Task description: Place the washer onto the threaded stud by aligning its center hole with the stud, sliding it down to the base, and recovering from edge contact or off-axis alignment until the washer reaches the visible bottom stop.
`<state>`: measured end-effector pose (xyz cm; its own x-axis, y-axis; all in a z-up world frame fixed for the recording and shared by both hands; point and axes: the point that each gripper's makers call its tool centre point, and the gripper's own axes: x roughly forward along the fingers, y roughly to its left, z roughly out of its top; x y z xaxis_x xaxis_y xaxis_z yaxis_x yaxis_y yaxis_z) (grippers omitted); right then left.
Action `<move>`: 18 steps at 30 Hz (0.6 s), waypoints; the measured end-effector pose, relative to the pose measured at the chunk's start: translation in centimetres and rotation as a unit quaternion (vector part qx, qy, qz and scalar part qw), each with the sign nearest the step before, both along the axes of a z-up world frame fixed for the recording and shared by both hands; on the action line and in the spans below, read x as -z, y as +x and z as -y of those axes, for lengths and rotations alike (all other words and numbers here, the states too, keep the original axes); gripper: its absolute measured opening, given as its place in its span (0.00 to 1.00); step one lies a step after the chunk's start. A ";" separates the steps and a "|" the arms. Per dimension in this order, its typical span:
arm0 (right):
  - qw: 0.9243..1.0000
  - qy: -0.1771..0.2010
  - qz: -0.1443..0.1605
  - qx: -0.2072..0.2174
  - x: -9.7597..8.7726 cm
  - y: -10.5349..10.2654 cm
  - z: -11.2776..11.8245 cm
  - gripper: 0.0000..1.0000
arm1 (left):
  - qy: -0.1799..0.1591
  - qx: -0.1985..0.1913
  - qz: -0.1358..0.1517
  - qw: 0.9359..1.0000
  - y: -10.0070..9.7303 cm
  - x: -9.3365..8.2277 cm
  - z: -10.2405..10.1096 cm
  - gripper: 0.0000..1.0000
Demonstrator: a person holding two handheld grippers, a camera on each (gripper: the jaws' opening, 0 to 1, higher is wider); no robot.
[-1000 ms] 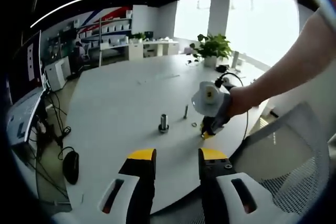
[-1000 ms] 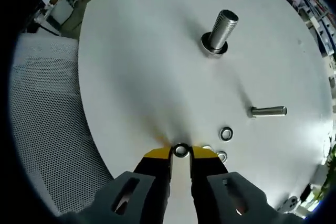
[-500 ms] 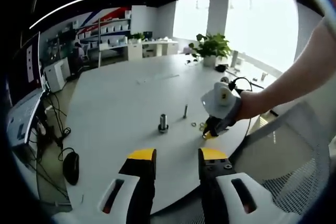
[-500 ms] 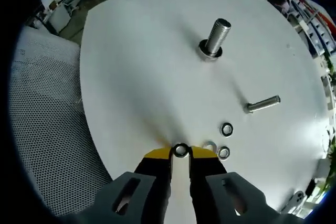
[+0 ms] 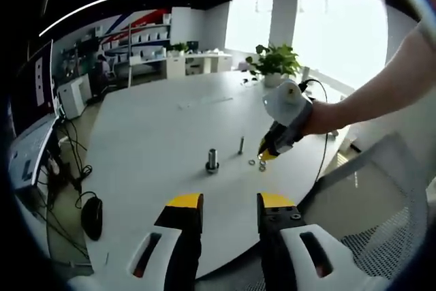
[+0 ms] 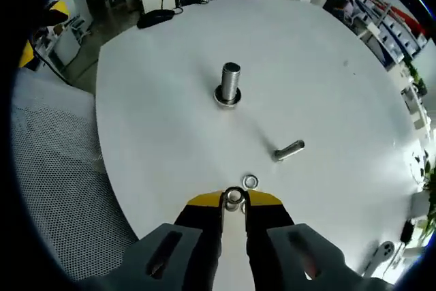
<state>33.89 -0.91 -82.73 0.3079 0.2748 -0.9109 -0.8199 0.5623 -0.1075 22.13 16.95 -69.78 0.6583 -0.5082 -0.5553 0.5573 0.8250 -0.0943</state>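
One washer (image 6: 234,196) pinched edge-on at your right gripper (image 6: 234,199) tips; left gripper (image 5: 228,204) idle, jaws apart, empty. Stud (image 6: 229,84) upright, well ahead of right tips. Transport step: you carry washer over stud, level it, center hole, lower

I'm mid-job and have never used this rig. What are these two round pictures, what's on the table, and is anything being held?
There is no robot arm: a person holds a two-jaw tool in each hand, and a fisheye camera rides on each. The left gripper view looks across the round white table with the left gripper open, holding nothing; the right gripper comes in on the person's hand. The right gripper view looks down over its own yellow-tipped jaws, shut on a small metal washer. On the table an upright threaded stud stands on its base, a loose bolt lies on its side, and a spare washer lies near the jaws.
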 end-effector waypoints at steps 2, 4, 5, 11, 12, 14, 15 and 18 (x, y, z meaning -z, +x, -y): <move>1.000 0.001 0.004 0.002 -0.6 1.0 0.2 0.13 | 0.000 0.001 -0.001 1.000 0.0 0.1 0.0 0.30; 1.000 -0.002 0.024 -0.007 -1.4 2.2 0.3 0.13 | 0.002 0.002 0.001 1.000 0.0 0.0 0.0 0.30; 1.000 -0.001 0.024 -0.004 -1.8 2.7 0.4 0.13 | 0.001 0.002 0.001 1.000 0.0 0.0 0.0 0.30; 0.999 0.006 0.043 0.002 -2.5 4.4 0.4 0.13 | -0.002 -0.004 0.000 1.000 0.1 0.0 -0.1 0.29; 0.999 0.006 0.042 0.004 -2.4 4.5 0.3 0.13 | -0.001 -0.004 -0.001 1.000 0.0 0.0 -0.1 0.29; 0.999 0.005 0.042 0.000 -2.3 4.5 0.1 0.13 | 0.000 -0.003 0.000 1.000 0.0 0.0 -0.1 0.29; 0.999 0.002 0.044 -0.005 -2.2 4.5 0.0 0.13 | 0.000 -0.002 0.001 1.000 0.0 0.0 -0.1 0.29; 0.999 -0.001 0.044 -0.011 -2.1 4.9 -0.3 0.13 | 0.002 -0.002 -0.001 1.000 0.0 0.1 -0.1 0.29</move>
<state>38.75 -0.62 -80.65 0.3811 0.2799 -0.8812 -0.8192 0.5439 -0.1816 22.14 17.07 -69.86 0.6599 -0.5025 -0.5586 0.5535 0.8279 -0.0908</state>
